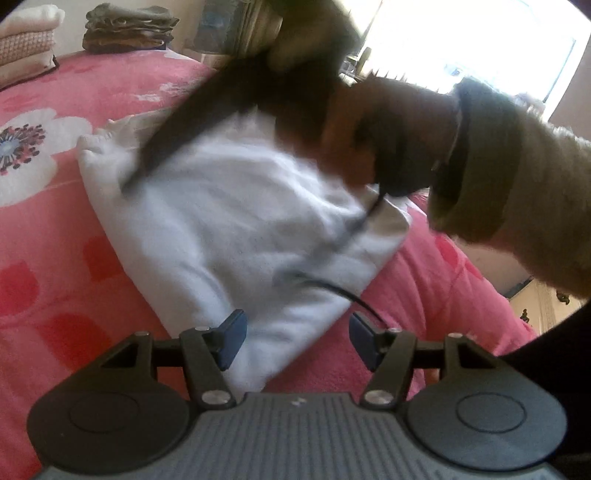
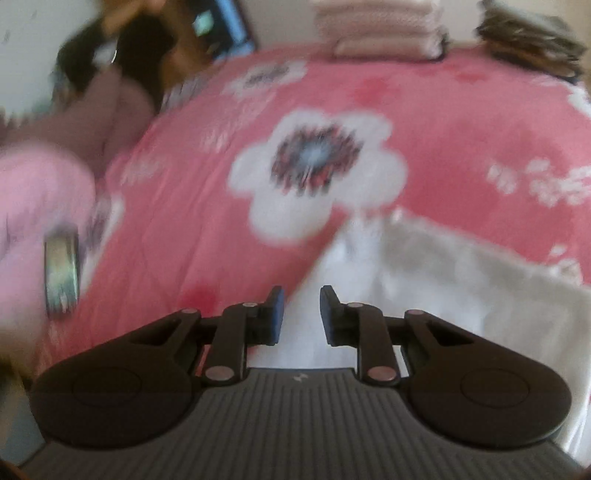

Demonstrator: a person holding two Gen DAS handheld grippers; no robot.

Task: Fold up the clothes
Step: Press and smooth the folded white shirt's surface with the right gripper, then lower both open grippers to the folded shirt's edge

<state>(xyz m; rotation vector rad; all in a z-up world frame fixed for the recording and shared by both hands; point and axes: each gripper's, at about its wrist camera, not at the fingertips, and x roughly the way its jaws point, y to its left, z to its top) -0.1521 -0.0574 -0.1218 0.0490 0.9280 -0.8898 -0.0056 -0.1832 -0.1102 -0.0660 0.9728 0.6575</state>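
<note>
Left wrist view: left gripper (image 1: 293, 339) wide open, nothing held, over the near corner of a folded white garment (image 1: 229, 229) on the pink flowered blanket (image 1: 48, 266). Blurry hand (image 1: 391, 155) in a beige sleeve (image 1: 546, 206) above the cloth.

Right wrist view: right gripper (image 2: 302, 317) a little open, empty, over the white garment's (image 2: 443, 273) edge. Folded stacks (image 2: 384, 29) far back on the blanket (image 2: 184, 206).

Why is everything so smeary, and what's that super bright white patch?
Left wrist view: the window glares white, and the arm over the white garment is motion-blurred. Right wrist view: the pink flowered bedspread and folded stacks are smeared; only the right hand-held gripper looks sharp.
</note>
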